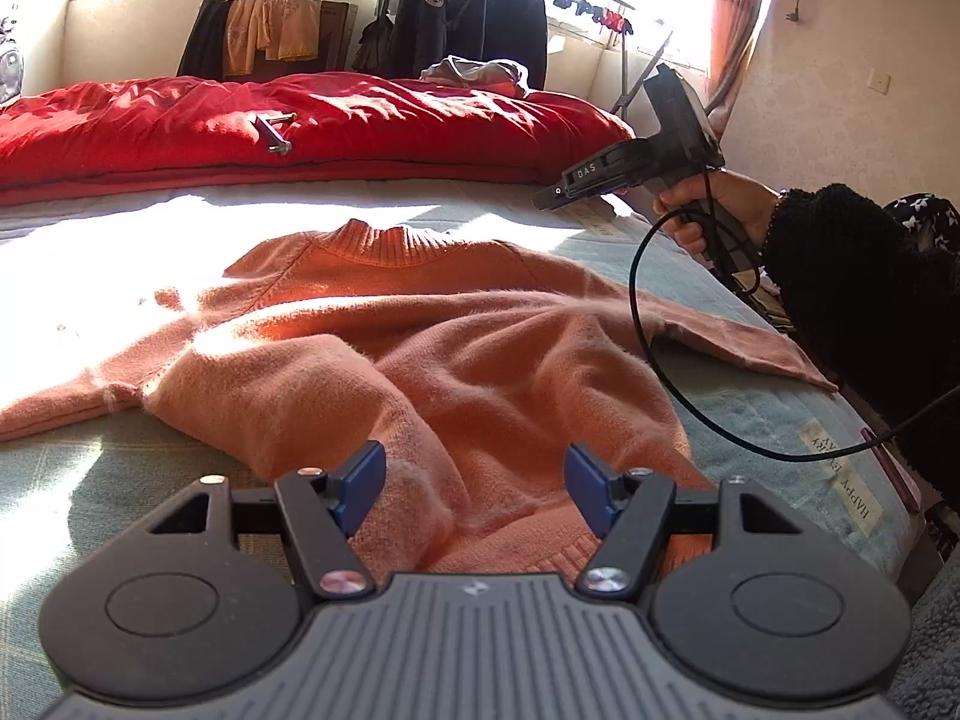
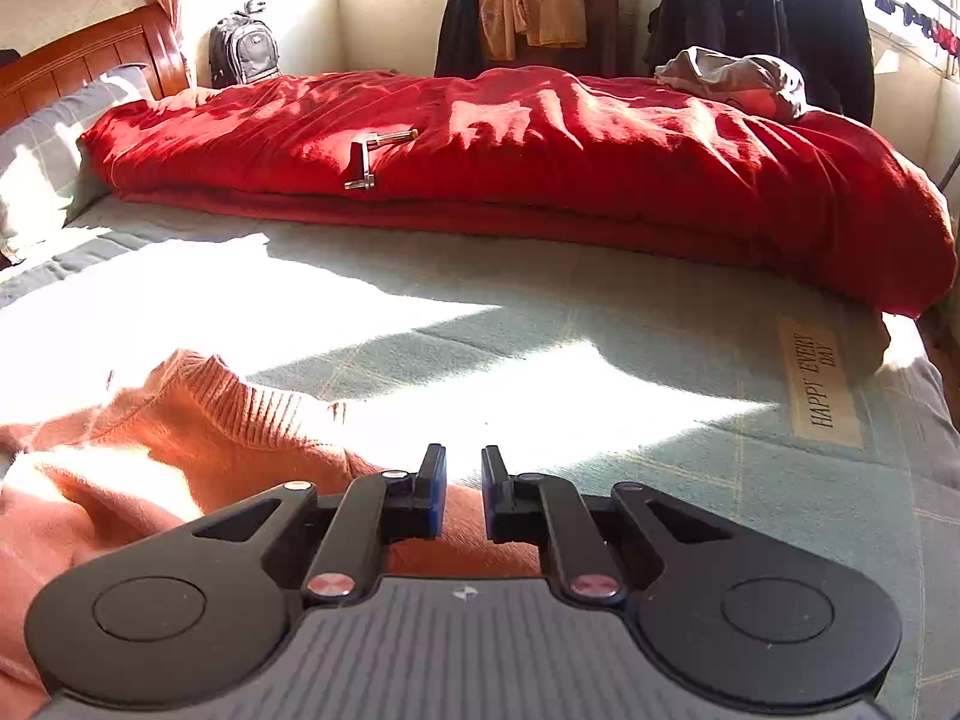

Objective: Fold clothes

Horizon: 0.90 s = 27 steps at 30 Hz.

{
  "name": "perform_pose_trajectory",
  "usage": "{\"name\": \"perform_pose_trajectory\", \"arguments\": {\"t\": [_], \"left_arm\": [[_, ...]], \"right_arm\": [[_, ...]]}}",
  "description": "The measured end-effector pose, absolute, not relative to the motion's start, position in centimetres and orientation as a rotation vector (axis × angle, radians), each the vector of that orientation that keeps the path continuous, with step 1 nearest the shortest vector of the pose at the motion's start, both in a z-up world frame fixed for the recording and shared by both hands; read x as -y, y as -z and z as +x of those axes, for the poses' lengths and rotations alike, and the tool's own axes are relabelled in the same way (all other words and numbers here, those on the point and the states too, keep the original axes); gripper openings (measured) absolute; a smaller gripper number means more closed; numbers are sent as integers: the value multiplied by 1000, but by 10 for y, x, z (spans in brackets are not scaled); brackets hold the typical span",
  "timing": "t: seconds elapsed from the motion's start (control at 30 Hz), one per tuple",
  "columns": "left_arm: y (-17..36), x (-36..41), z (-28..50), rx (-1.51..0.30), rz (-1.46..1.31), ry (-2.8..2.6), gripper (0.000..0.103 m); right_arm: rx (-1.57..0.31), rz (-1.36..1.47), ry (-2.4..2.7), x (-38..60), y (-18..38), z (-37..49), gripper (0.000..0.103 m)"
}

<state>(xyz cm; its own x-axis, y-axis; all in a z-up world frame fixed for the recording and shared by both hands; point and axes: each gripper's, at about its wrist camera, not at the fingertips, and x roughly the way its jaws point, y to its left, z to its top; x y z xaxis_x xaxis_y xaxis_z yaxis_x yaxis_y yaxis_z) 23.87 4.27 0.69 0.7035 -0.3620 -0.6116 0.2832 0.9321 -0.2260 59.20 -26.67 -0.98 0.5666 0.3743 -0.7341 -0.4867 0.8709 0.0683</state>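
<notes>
Sweater (image 1: 420, 336) spread on bed (image 1: 150, 468), collar far side, body rumpled, near hem bunched. Left sleeve out flat; right sleeve runs to bed edge.

My left gripper (image 1: 474, 480): tongs wide, empty, above hem.

My right gripper (image 2: 463, 489): tongs narrow, small gap, gripping nothing, over shoulder near collar.

Risks, my guess: fuzzy knit bunches, so pinch may take both layers. Cable (image 1: 648, 324) crosses right sleeve; could snag it.

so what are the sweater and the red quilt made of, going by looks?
Sweater: looks like a soft fuzzy knit, maybe wool or acrylic. Ribbed collar and hem, fine fibres catching the sunlight. Matte.

Quilt: looks like padded woven fabric, probably cotton or a blend. Puffy with many small wrinkles, matte to slightly sheeny in the sun. Filling not visible.
</notes>
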Motion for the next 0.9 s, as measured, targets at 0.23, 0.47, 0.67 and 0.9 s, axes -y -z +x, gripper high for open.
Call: {"name": "perform_pose_trajectory", "arguments": {"t": [0.23,0.47,0.67,0.9], "left_arm": [[-6,-64,236,-701,-161,319,66],[-5,-50,254,-679,-162,385,66],[2,-45,252,-689,-166,385,66],[10,-56,243,-722,-173,321,66]], "right_arm": [[-914,-182,-592,211,46,612,13],[-983,-192,-625,211,69,589,14],[-937,-264,-654,206,59,590,15],[-879,-345,-711,204,54,622,52]]}}
